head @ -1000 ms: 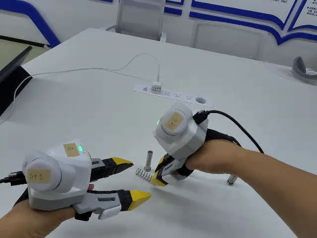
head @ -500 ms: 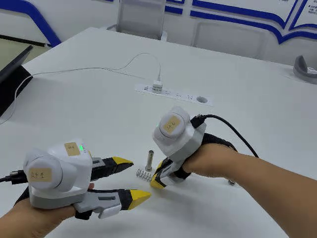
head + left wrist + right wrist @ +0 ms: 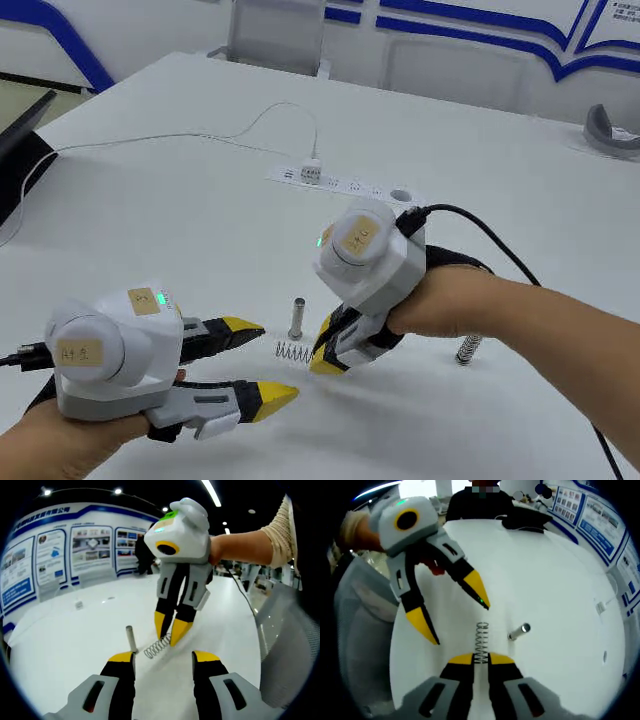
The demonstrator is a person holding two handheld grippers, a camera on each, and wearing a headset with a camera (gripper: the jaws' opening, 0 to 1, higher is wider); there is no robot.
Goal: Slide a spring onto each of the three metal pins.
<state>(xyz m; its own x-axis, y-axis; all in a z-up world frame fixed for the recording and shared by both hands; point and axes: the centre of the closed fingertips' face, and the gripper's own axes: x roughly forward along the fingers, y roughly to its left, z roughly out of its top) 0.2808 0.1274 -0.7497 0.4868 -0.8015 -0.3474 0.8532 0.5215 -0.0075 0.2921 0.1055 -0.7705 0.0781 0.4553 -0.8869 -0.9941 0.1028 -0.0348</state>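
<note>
My right gripper (image 3: 325, 357) is shut on one end of a small wire spring (image 3: 292, 351), which sticks out to the left, low over the white table. A bare metal pin (image 3: 297, 318) stands upright just behind the spring. In the right gripper view the spring (image 3: 481, 641) runs forward from my jaws (image 3: 481, 659), with the pin (image 3: 519, 631) to its right. My left gripper (image 3: 262, 360) is open at the near left, its tips facing the spring (image 3: 157, 647) and the pin (image 3: 131, 637). A second pin with a spring on it (image 3: 467, 349) stands behind my right forearm.
A white power strip (image 3: 345, 185) with a plugged cable lies at mid-table. A dark screen (image 3: 20, 150) sits at the left edge, a grey object (image 3: 610, 135) at the far right, and a chair (image 3: 275, 35) beyond the table.
The right gripper dipped toward the table and left, then rose slightly, still gripping the spring beside the pin. The left gripper has stayed where it was, open.
</note>
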